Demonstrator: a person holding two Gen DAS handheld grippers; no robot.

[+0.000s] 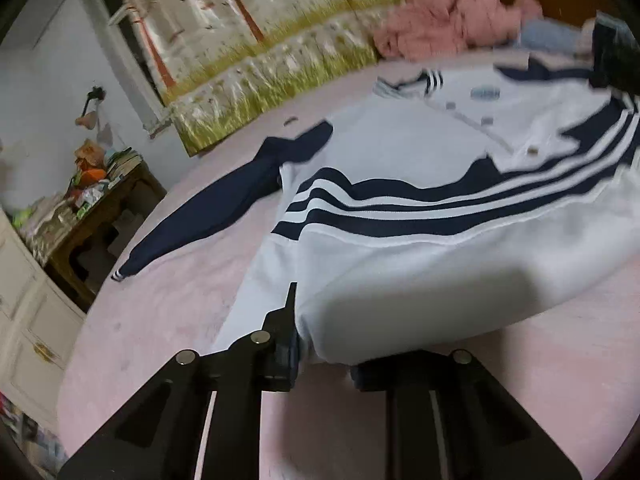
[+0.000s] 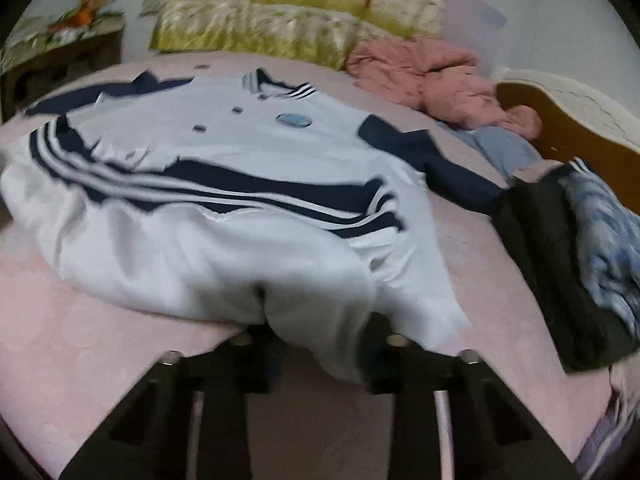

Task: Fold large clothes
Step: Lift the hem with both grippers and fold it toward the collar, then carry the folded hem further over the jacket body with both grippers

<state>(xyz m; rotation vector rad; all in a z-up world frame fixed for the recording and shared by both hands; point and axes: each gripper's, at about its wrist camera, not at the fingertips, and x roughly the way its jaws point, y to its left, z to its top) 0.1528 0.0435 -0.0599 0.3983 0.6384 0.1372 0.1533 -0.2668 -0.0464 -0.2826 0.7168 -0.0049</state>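
Both hand-held grippers (image 1: 320,354) (image 2: 320,354) pinching jacket (image 1: 420,152) hem on bed (image 1: 180,300). Bottom lifted over; sleeves still unfolded.

White jacket (image 1: 420,256) (image 2: 208,240) with navy sleeves, spread front-up across the pink bed, collar at the far end. Three navy bands run across the body, wavy where the cloth rumples. Collar ribbed, navy and white stripes. Small dark snaps down the front; a round pale-blue badge on the chest. One navy sleeve (image 1: 208,216) lies stretched out flat to the side, its cuff striped white. Other navy sleeve (image 2: 440,168) extends toward a dark clothing pile. Near hem is lifted off the bed and bunched into a rounded fold, hanging in soft creases. Both views motion-blurred; finer detail unclear.
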